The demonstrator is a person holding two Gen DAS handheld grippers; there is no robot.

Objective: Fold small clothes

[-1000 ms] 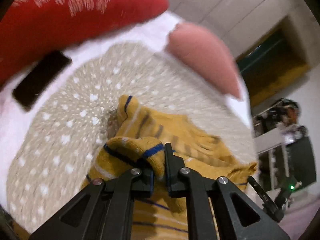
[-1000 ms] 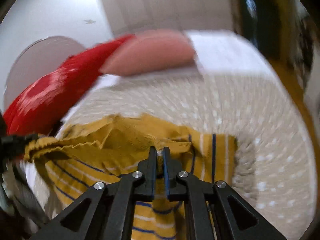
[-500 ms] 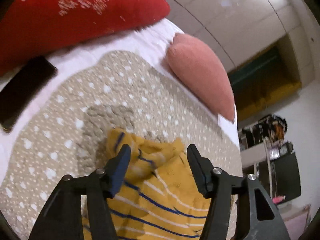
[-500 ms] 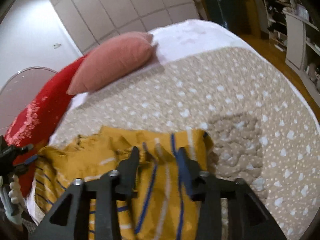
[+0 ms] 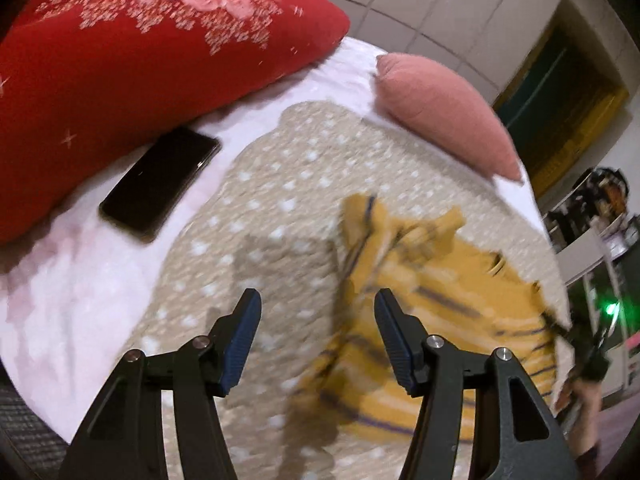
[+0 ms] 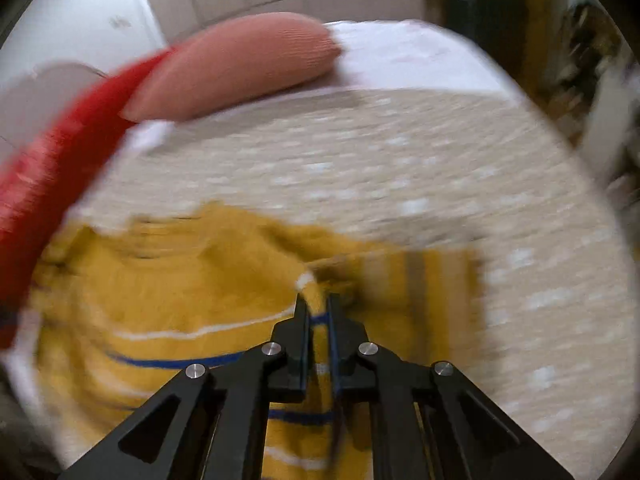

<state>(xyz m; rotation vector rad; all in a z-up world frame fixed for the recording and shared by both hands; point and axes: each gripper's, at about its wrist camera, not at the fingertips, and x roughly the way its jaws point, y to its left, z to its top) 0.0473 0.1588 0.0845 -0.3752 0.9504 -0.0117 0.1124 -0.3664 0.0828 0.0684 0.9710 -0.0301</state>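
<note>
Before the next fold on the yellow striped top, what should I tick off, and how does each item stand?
1. Right gripper clamped on the yellow top: ok.
2. Left gripper open, holding nothing: ok.
3. Top lying flat: not ok, bunched.
4. Phone apart from the top: ok.
5. Pink pillow apart from the top: ok.
6. Fold edges lined up: cannot tell, blurred.

Right wrist view is motion-blurred throughout: the yellow striped garment (image 6: 168, 300) shows smeared stripes, its far edge indistinct. Its near portion is hidden behind the right gripper (image 6: 318, 308) and cut by the lower frame edge. In the left wrist view the garment is also blurred. The red pillow (image 5: 132, 60) runs off the left edge. Shelf clutter at far right is illegible.
</note>
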